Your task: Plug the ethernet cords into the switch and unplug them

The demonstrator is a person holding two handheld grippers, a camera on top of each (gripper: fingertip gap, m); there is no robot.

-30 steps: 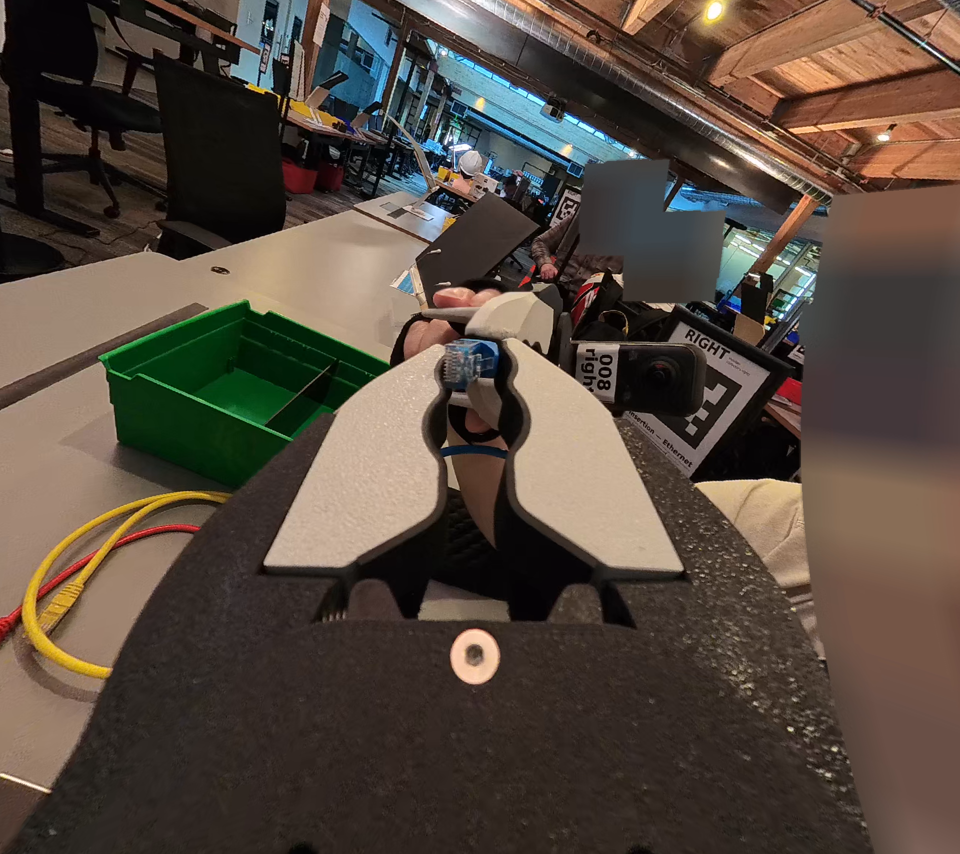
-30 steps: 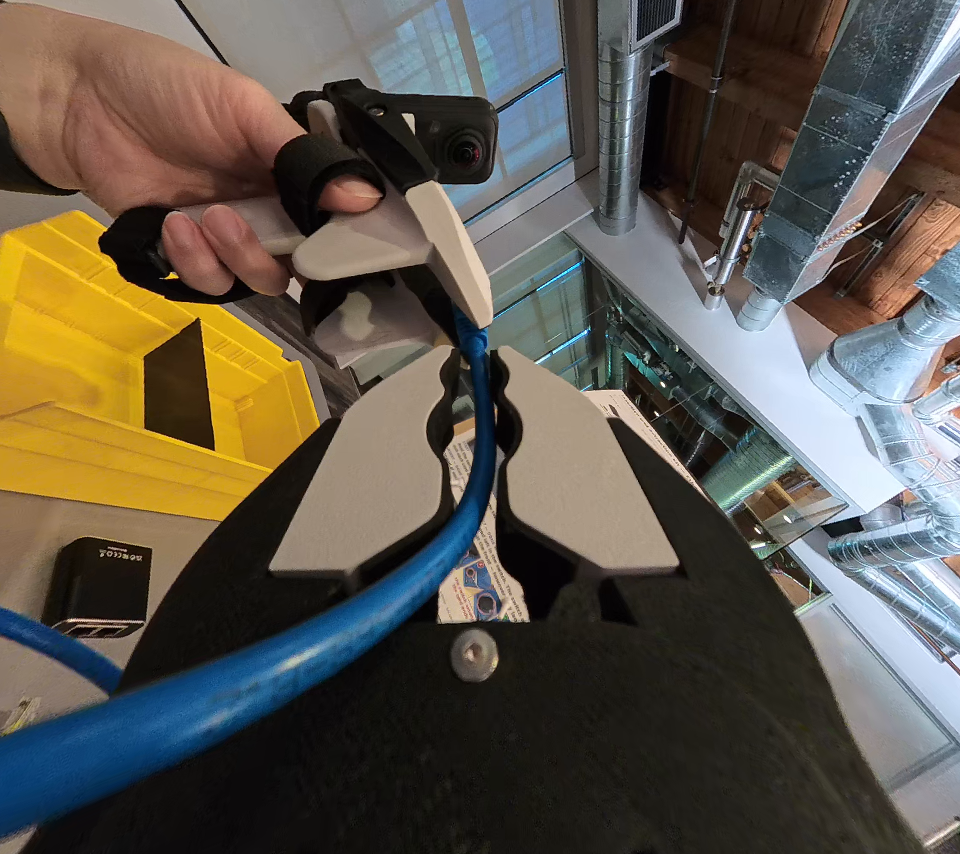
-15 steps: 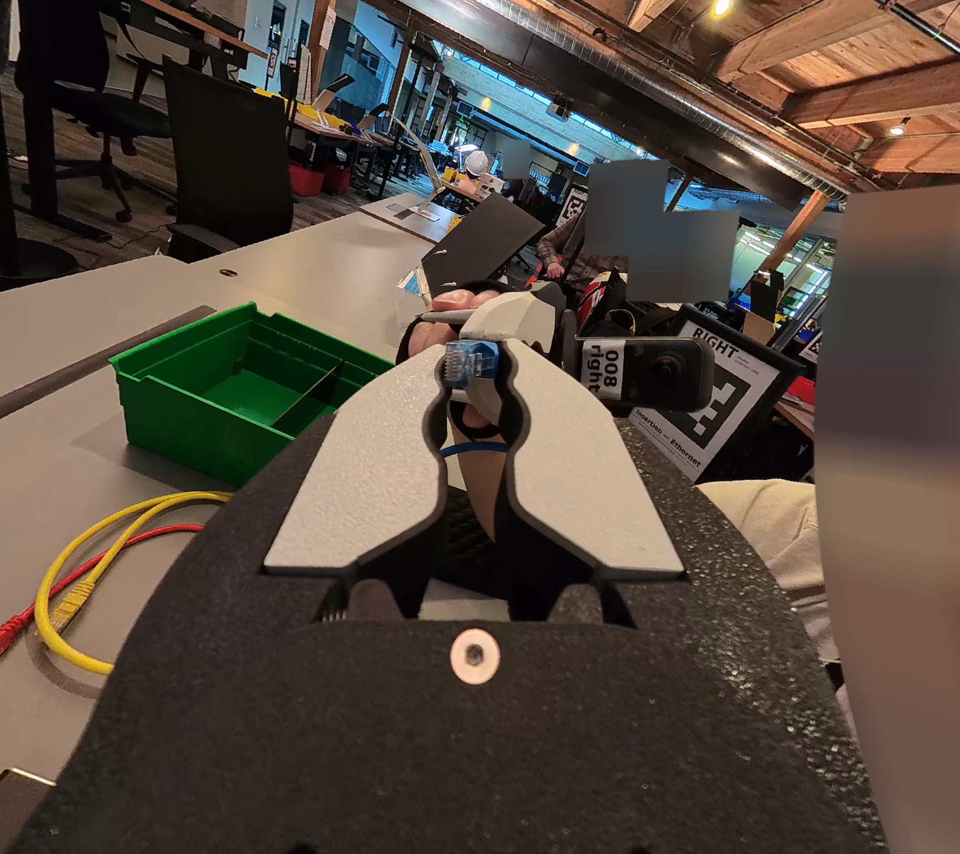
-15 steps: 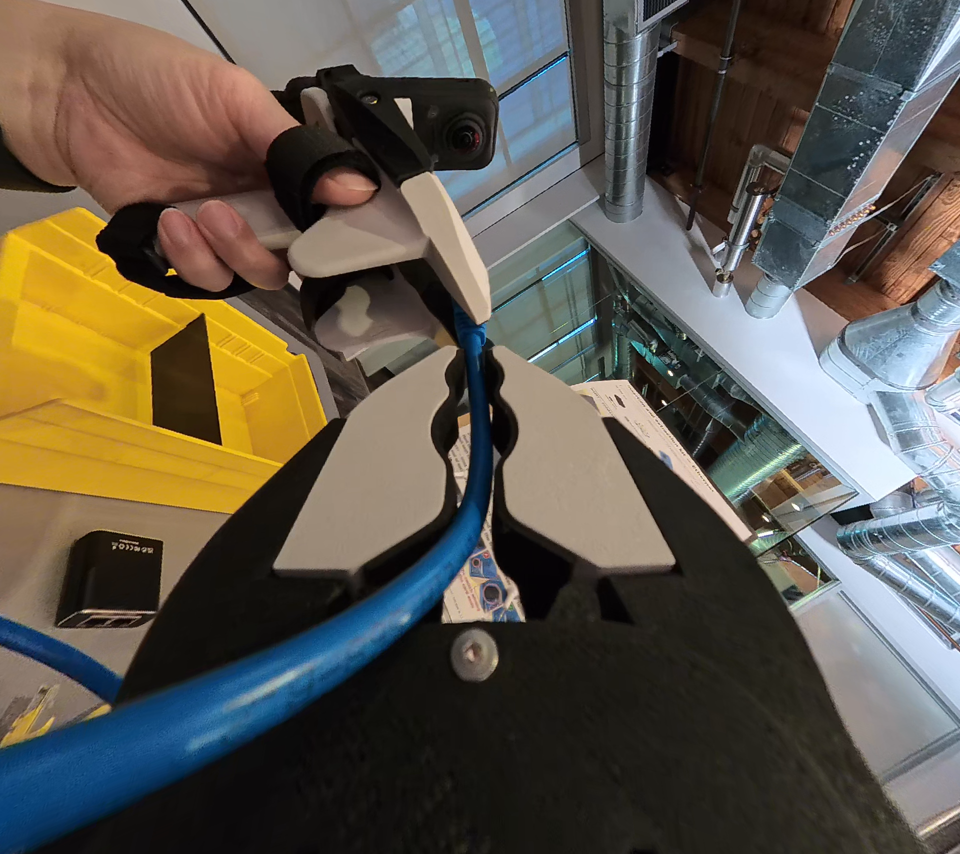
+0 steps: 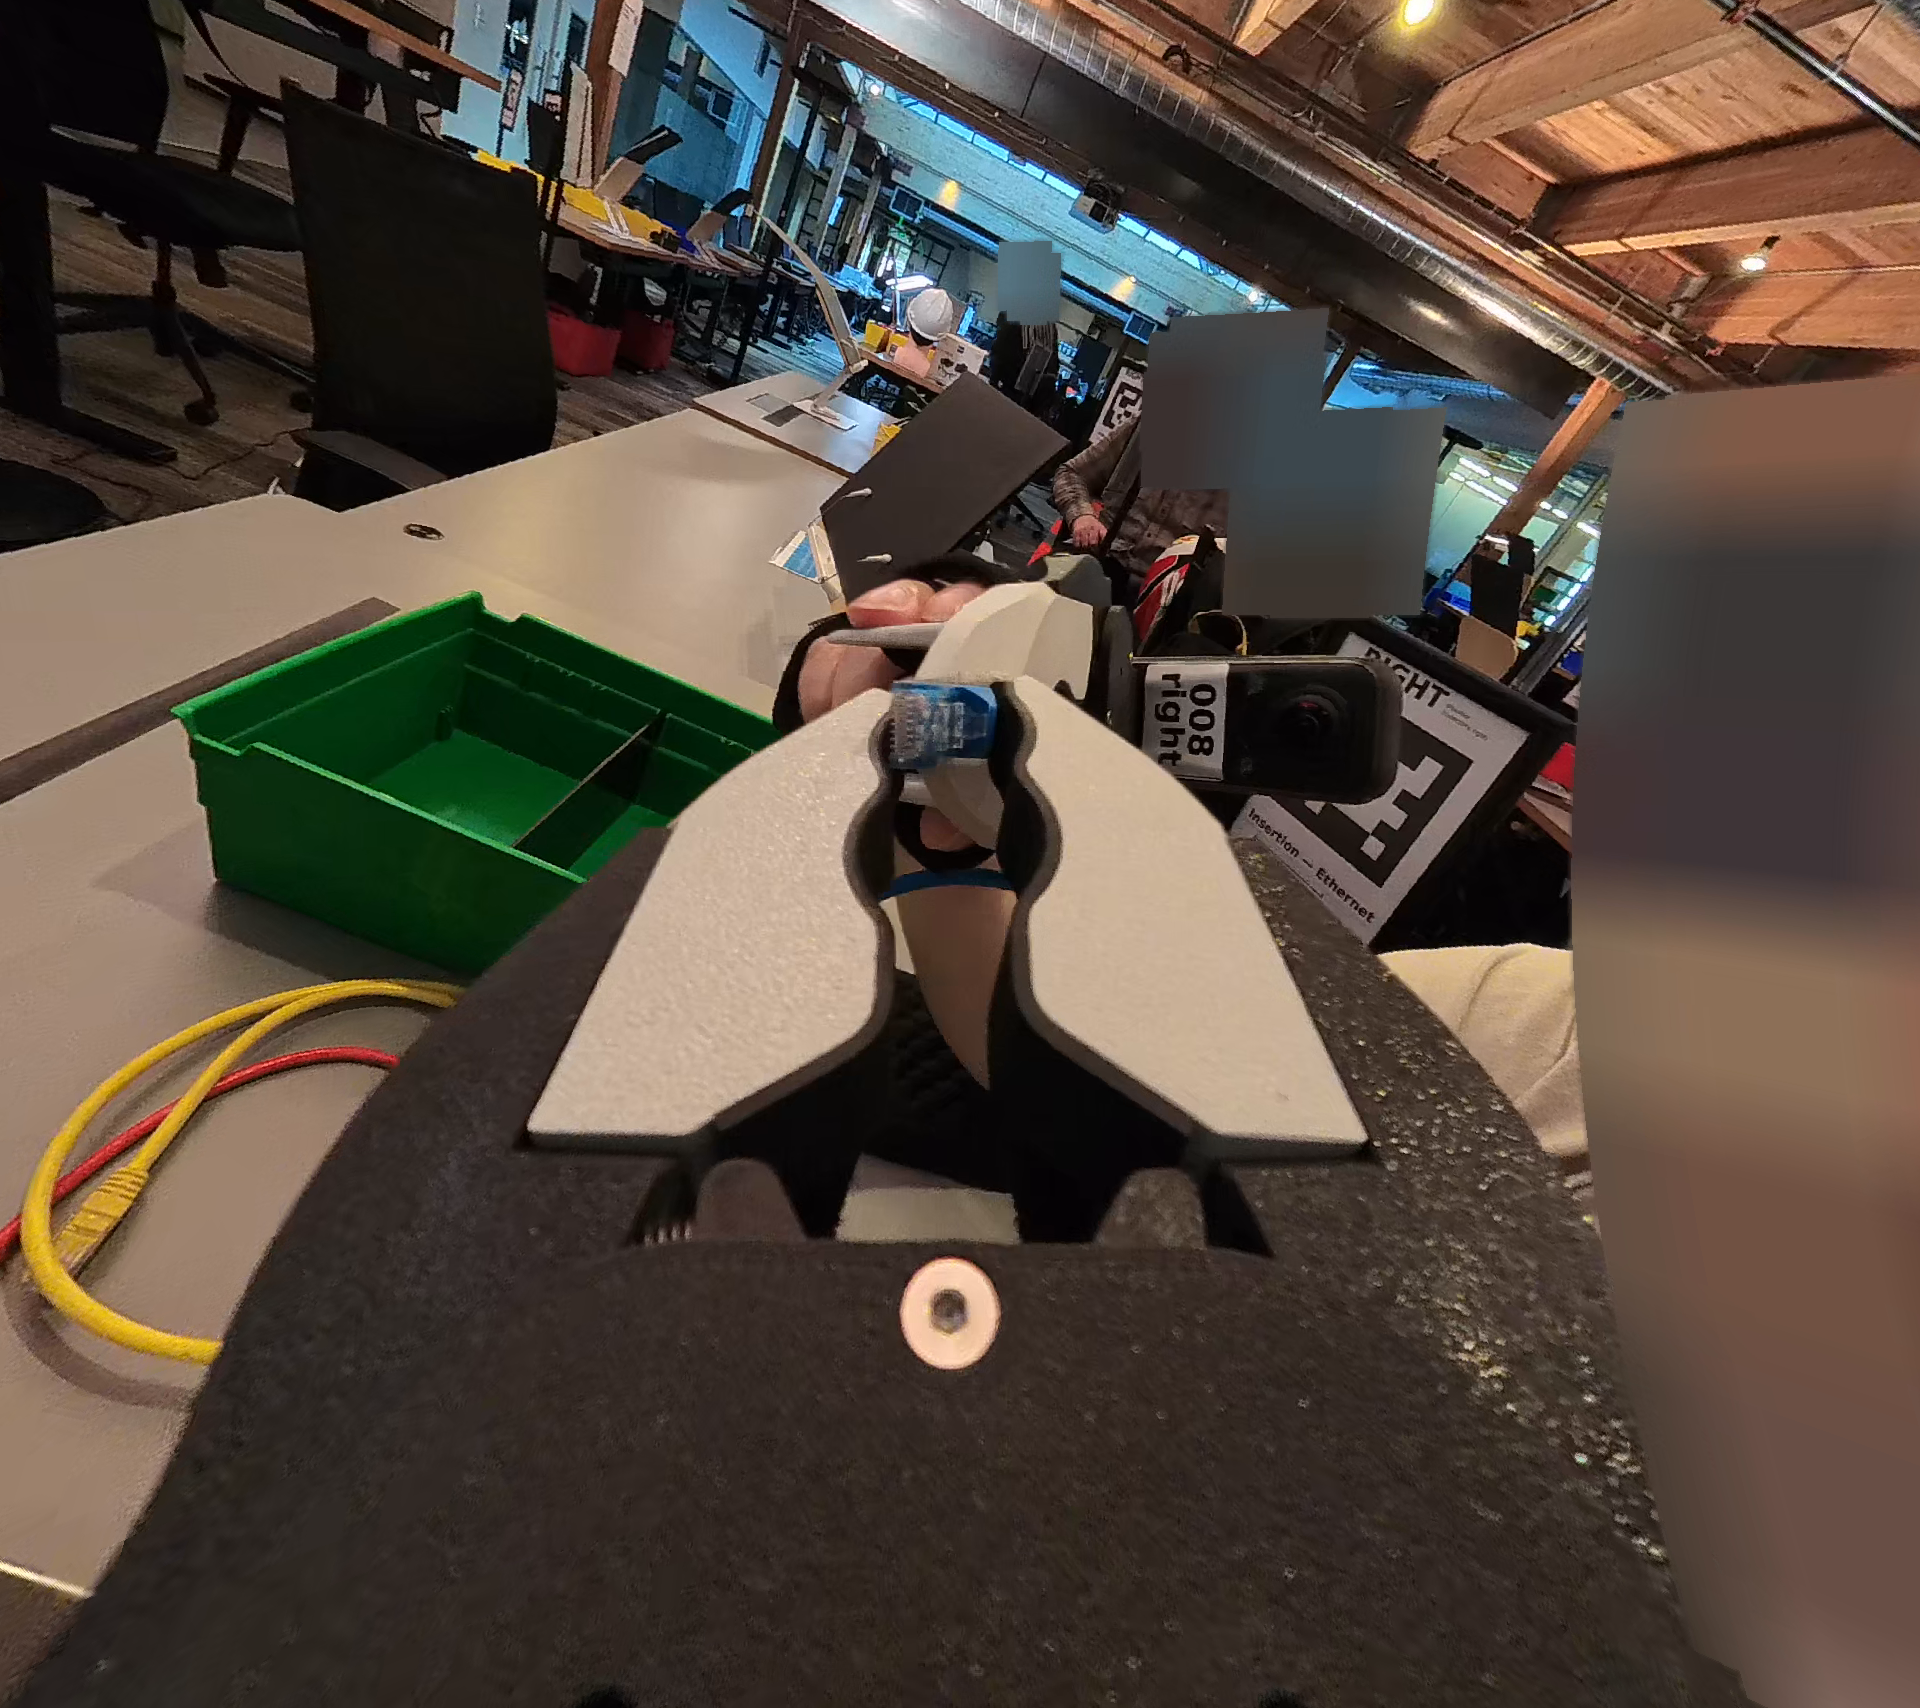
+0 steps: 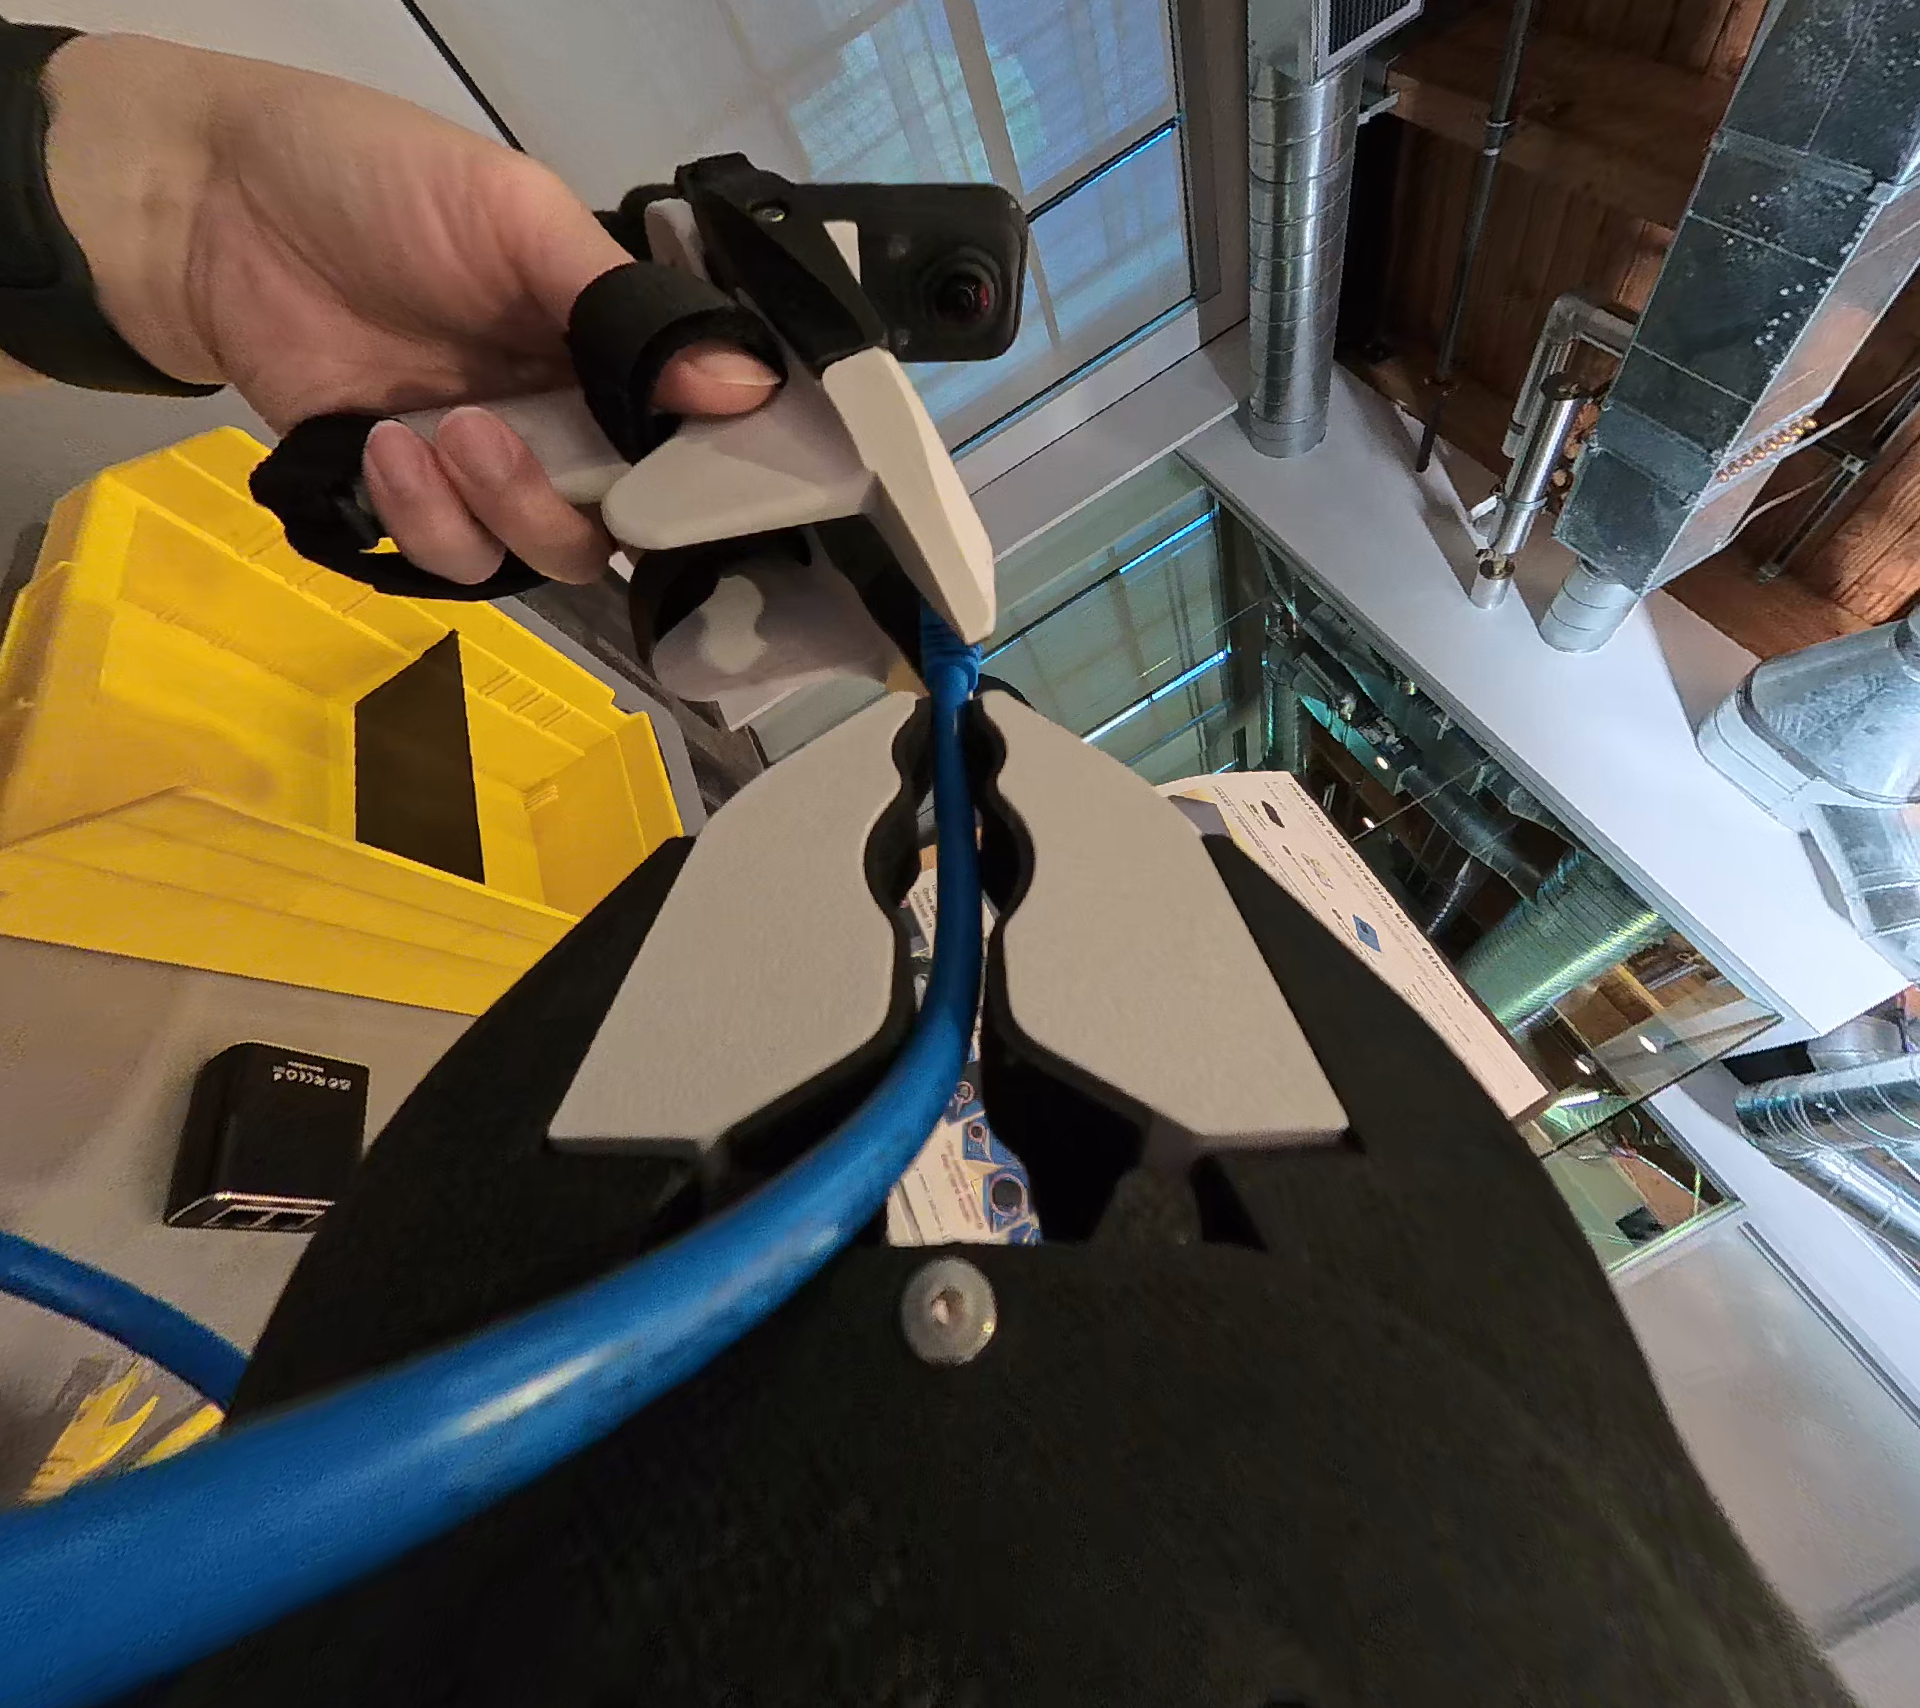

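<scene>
The table (image 5: 623,515) spreads below and left of the left claw (image 5: 943,728). On it a green bin (image 5: 343,785) sits off the claw's left finger, and yellow cord (image 5: 62,1243) and red cord (image 5: 260,1076) lie loose nearer still, likely waiting their turn. Seen from the right claw (image 6: 951,713), a yellow bin (image 6: 208,723) stands up-left and the black switch (image 6: 272,1128) rests low on the left, ports facing the camera, well apart from both claws.

The blue cord (image 6: 520,1409) sweeps from the lower left up the channel between the right claw's fingers, which close on it just behind the plug, probably to steady it. The left claw, held in a hand (image 6: 312,276), pinches the plug (image 5: 940,718) at its tips, contacts showing. This looks like a handover in mid-air, so that the plug sits squarely for insertion. Nothing is plugged in yet; the plug must next travel down to the switch.
</scene>
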